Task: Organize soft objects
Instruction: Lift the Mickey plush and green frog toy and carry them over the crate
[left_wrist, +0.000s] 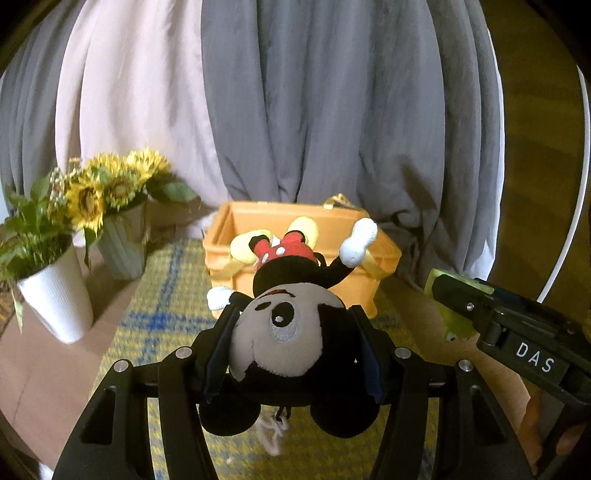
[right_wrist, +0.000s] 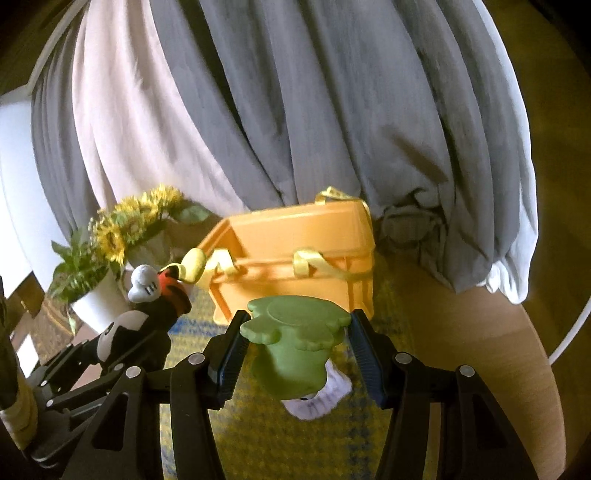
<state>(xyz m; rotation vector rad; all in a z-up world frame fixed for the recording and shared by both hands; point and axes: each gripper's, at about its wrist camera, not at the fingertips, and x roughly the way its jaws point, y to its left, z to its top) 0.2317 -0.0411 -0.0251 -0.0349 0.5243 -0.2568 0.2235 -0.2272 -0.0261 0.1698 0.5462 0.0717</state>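
Observation:
My left gripper (left_wrist: 293, 332) is shut on the head of a black mouse plush (left_wrist: 284, 332) in a red dotted dress, held upside down with its yellow shoes pointing away. In the right wrist view that mouse plush (right_wrist: 147, 317) shows at the left, in the left gripper (right_wrist: 107, 354). My right gripper (right_wrist: 295, 328) is shut on a green soft toy (right_wrist: 295, 332) with white fabric hanging beneath it. The right gripper (left_wrist: 454, 306) also enters the left wrist view from the right. Ahead of both stands an orange box (left_wrist: 380, 254) (right_wrist: 332, 225) with yellow ribbon handles, its top open.
A yellow and blue woven mat (left_wrist: 162, 295) (right_wrist: 258, 435) covers the wooden table (right_wrist: 487, 354). Sunflowers stand in a white vase (left_wrist: 55, 299) (right_wrist: 96, 306) and a grey ribbed vase (left_wrist: 123, 240) at the left. Grey and pale curtains (left_wrist: 314, 110) hang behind the box.

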